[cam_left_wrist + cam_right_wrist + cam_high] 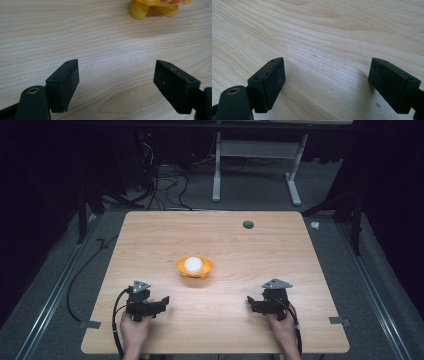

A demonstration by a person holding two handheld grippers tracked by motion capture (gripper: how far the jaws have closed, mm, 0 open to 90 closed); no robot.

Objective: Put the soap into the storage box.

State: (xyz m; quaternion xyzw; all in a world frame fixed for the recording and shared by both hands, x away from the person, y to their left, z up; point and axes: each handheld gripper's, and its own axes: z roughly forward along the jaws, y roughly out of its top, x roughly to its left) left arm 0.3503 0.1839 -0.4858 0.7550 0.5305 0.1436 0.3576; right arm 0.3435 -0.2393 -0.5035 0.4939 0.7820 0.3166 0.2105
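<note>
A wooden table (pixel 215 245) stands on a grey carpet floor (pixel 60 270), and a person sits at its near edge with one gripper in each hand. Near the middle of the table there is a small yellow-orange bowl (pixel 194 268) that stands on short yellow feet, and a white ball (pixel 193 264) lies inside it. In the left gripper view the bottom of this bowl (pixel 152 7) is seen at the top edge, with reddish spots on its side, well apart from the jaws.

The left gripper (pixel 162 302) rests at the near left part of the table, held by the left hand (pixel 134 327), and it points to the right, toward the middle. In its own view the left gripper (pixel 116 80) has its two black jaws wide apart, with nothing between them except bare wood.

The right gripper (pixel 250 302) is at the near right part of the table in the right hand (pixel 282 325), and it points to the left. In its own view the right gripper (pixel 327 82) also has the jaws wide apart and they hold nothing; their shadows fall on the wood under them.

The bowl stands between the two grippers and a little farther from the person. At the far side of the table there is a small round dark hole (pixel 248 224). Black cables (pixel 165 185) lie on the floor behind the table, beside the white legs of another table (pixel 255 170).
</note>
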